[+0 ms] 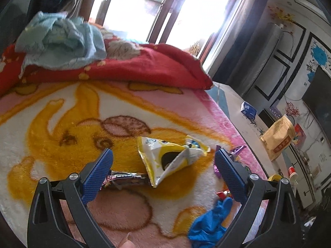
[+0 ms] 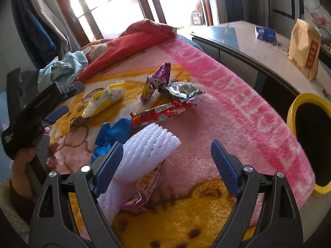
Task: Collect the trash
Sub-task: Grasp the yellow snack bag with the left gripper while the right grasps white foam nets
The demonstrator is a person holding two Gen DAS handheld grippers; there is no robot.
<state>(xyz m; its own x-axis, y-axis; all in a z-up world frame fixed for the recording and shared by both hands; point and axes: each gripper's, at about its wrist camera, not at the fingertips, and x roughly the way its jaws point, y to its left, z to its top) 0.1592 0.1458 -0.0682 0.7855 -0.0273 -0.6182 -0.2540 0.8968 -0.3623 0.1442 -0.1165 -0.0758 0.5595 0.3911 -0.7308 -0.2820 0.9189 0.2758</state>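
Trash lies on a pink and yellow blanket (image 1: pixel 51 111). My left gripper (image 1: pixel 163 155) is open, and a yellow and white snack bag (image 1: pixel 169 157) lies between its fingers, with a dark wrapper (image 1: pixel 126 178) just behind. A blue glove (image 1: pixel 209 223) lies at lower right. My right gripper (image 2: pixel 167 146) is open over the blanket (image 2: pixel 227 111). A white foam net (image 2: pixel 144 155) touches its left finger, on a purple wrapper (image 2: pixel 144 188). Further off lie a red wrapper (image 2: pixel 161 111), a green foil bag (image 2: pixel 180 91), a purple wrapper (image 2: pixel 157 80), the blue glove (image 2: pixel 113 134) and the yellow bag (image 2: pixel 103 99). The left gripper's body (image 2: pixel 35 111) shows at left.
A yellow bin (image 2: pixel 312 140) with a black liner stands right of the bed. A low table (image 2: pixel 258 49) beyond holds a tan paper bag (image 2: pixel 304 49) and a blue pack (image 2: pixel 265 33). A red quilt (image 1: pixel 134 66) and a light blue cloth (image 1: pixel 62 39) lie at the bed's far end.
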